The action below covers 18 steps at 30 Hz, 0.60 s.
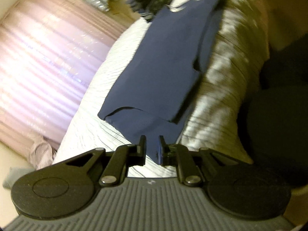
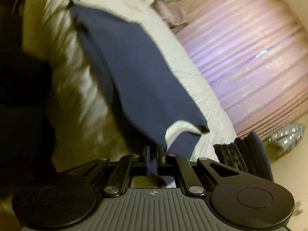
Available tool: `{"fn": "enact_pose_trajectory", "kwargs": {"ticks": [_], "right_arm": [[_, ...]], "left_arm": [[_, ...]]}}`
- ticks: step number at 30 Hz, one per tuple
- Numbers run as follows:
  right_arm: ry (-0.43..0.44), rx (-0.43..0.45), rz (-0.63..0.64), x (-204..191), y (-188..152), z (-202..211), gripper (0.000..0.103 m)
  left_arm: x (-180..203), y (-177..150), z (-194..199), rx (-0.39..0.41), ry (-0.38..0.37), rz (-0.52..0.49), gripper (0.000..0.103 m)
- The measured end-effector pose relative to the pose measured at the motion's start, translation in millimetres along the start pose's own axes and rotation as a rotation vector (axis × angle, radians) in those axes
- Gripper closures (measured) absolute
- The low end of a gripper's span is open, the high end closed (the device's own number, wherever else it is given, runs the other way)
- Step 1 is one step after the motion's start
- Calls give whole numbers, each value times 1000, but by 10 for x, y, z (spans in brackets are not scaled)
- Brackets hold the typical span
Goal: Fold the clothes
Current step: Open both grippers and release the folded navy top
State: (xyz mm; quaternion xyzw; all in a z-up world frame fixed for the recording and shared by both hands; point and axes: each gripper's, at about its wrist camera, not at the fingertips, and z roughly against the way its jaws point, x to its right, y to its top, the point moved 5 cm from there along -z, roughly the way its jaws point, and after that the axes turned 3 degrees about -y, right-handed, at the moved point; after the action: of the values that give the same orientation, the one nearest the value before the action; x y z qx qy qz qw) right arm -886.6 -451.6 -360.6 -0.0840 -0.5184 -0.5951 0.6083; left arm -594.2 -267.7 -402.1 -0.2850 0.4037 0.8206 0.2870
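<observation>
A navy garment [image 1: 163,67] lies in a long, narrow strip on the white bedspread [image 1: 107,88]. Its near end tapers into my left gripper [image 1: 152,146], whose jaws stand a little apart with the cloth between them, so the pads do not look pressed on it. In the right wrist view the same garment [image 2: 134,67] runs away from my right gripper [image 2: 154,154], which is shut on its other end, near a white collar patch [image 2: 179,129]. Both views are blurred.
A pink pleated curtain [image 1: 48,57] hangs beyond the bed. A stack of dark folded clothes [image 2: 242,154] sits on the bedspread [image 2: 202,88] beside my right gripper. A silver crinkled thing [image 2: 286,136] lies past it. A tan quilted cover [image 1: 231,67] flanks the garment, with dark shadow beyond.
</observation>
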Motion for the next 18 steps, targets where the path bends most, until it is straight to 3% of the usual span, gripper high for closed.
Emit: {"fn": "enact_pose_trajectory", "kwargs": {"ticks": [6,12,18], "right_arm": [[41,37,-182,119,242,-211,100],[87,-83,-301,161,40,-387,100],[73,-29,-344,211,98,-76,99]], "left_arm": [[-22,275,-69,45,-9,90,90],[45,262,-242,-25,-67,150,88],[-53,96,-83,-81,-39,182,84]]}}
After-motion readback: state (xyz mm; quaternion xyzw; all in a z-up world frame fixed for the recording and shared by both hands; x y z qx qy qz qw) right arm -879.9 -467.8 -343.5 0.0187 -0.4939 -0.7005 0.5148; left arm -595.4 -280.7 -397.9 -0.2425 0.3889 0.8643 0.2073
